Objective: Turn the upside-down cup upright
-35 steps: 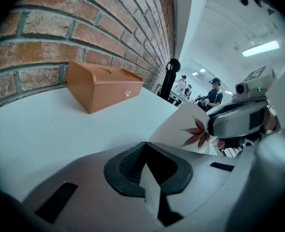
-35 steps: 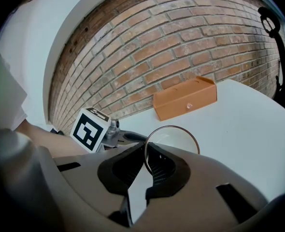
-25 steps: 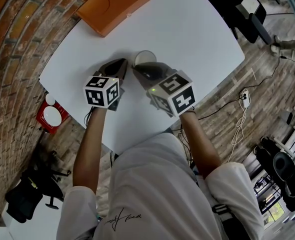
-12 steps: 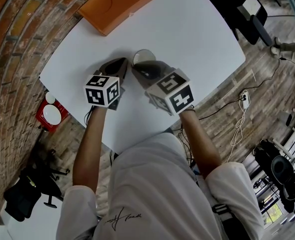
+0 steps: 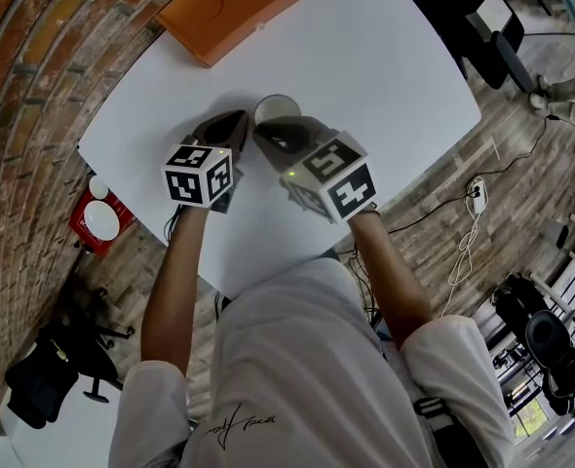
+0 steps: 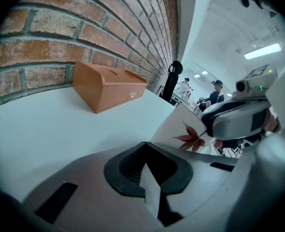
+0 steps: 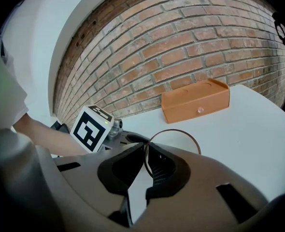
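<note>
A white paper cup [image 5: 276, 107] with a red leaf print [image 6: 187, 138] stands out over the white table [image 5: 385, 76], just beyond both grippers. My right gripper [image 5: 264, 131] is shut on the cup's rim [image 7: 174, 140], one jaw inside the mouth and one outside. In the left gripper view the cup [image 6: 178, 127] leans, its wall slanting toward the right gripper [image 6: 239, 120]. My left gripper [image 5: 239, 123] sits just left of the cup, jaws together with nothing between them. The cup's base is hidden.
An orange box [image 5: 234, 8] lies at the table's far end by the brick wall [image 7: 181, 47]. The table edge runs close under my arms. On the floor are a red item [image 5: 99, 224] at left and cables [image 5: 473, 222] at right. People stand far off [image 6: 215, 92].
The right gripper and the cup have shifted slightly away from me and to the left. The left gripper has barely moved.
</note>
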`<action>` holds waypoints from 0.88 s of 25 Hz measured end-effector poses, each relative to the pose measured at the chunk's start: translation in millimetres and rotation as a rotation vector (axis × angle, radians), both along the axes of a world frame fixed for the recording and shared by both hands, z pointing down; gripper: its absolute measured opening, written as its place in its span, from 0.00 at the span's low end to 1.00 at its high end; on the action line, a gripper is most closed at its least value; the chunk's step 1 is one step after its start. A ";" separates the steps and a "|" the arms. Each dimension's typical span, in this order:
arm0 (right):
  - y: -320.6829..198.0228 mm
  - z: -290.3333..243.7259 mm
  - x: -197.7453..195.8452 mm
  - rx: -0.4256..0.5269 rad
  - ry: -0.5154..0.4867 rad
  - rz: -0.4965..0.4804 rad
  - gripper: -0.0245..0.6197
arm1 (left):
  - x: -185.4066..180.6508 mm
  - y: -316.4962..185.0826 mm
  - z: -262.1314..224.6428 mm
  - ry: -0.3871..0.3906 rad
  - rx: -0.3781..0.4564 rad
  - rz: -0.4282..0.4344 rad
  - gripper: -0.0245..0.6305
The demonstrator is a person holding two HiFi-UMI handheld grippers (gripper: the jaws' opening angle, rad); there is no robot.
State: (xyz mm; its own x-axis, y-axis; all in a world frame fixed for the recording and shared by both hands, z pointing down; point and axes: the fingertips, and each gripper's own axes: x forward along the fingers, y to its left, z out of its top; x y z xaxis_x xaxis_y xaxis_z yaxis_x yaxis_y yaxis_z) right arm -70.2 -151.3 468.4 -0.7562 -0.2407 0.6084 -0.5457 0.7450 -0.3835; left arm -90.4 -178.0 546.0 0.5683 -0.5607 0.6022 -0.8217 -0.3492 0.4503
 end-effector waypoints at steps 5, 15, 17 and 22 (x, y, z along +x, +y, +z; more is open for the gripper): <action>-1.8 -4.2 -4.9 0.014 -0.015 0.005 0.09 | -5.5 0.7 0.7 -0.007 -0.003 -0.017 0.05; -7.3 -5.6 0.5 0.015 -0.029 0.041 0.09 | -12.5 2.1 -6.0 -0.009 0.007 -0.035 0.05; -6.4 -6.6 1.1 0.013 -0.035 0.044 0.09 | -13.1 3.5 -7.2 -0.010 0.009 -0.038 0.05; -4.9 -12.9 4.1 0.018 -0.053 0.057 0.09 | -14.9 8.8 -15.3 -0.006 0.017 -0.048 0.05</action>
State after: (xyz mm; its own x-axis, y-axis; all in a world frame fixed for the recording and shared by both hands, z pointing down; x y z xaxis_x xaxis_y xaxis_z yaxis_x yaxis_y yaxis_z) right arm -66.2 -156.2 455.5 -0.7722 -0.2948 0.5628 -0.5666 0.7202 -0.4002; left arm -105.4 -169.2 530.7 0.5369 -0.5972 0.5959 -0.8404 -0.3166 0.4399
